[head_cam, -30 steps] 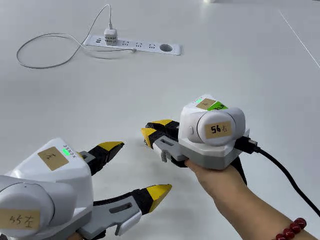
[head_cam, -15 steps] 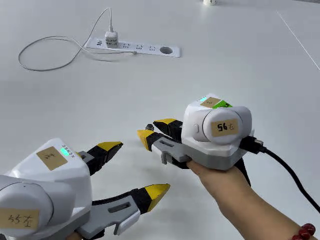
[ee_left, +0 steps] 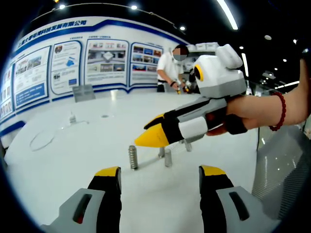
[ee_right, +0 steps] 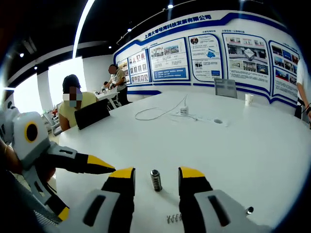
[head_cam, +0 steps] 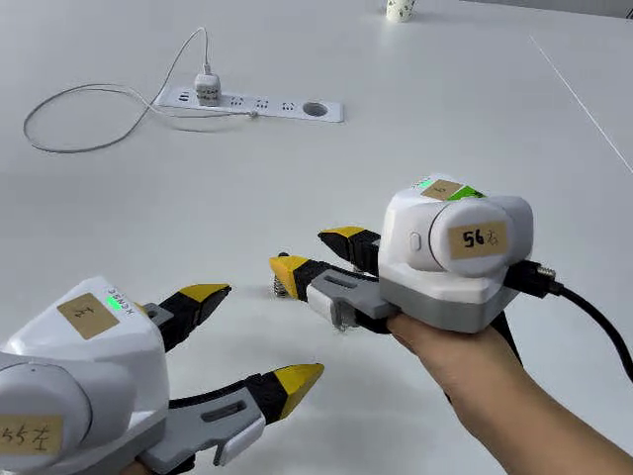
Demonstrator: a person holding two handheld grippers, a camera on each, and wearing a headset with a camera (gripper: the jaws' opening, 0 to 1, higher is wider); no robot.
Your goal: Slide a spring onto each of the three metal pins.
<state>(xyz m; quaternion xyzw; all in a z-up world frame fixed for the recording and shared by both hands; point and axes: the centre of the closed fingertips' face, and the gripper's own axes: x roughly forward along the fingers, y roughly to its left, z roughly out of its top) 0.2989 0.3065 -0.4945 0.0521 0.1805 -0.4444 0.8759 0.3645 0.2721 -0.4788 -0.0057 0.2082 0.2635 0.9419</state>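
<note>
A short metal pin with a spring on it (head_cam: 280, 287) stands upright on the white table, just beside the near fingertip of my right gripper (head_cam: 315, 250). In the right gripper view that pin (ee_right: 156, 180) rises between the open jaws of the right gripper (ee_right: 156, 172), untouched. A loose spring (ee_right: 172, 218) lies flat below it. My left gripper (head_cam: 249, 336) is open and empty at the lower left. Its own view shows the sprung pin (ee_left: 133, 158), two more pins (ee_left: 168, 158) behind it, and the right gripper (ee_left: 194, 121) reaching in above them.
A white power strip (head_cam: 259, 102) with a charger and a looping white cable (head_cam: 69, 104) lies at the far left. A paper cup (head_cam: 400, 10) stands at the far edge. A black cable (head_cam: 584, 302) trails from the right gripper. People sit at other tables beyond.
The right gripper's jaws have spread a little wider and the hand has drawn slightly right, so the sprung pin now shows by its near tip. The left gripper has barely moved.
</note>
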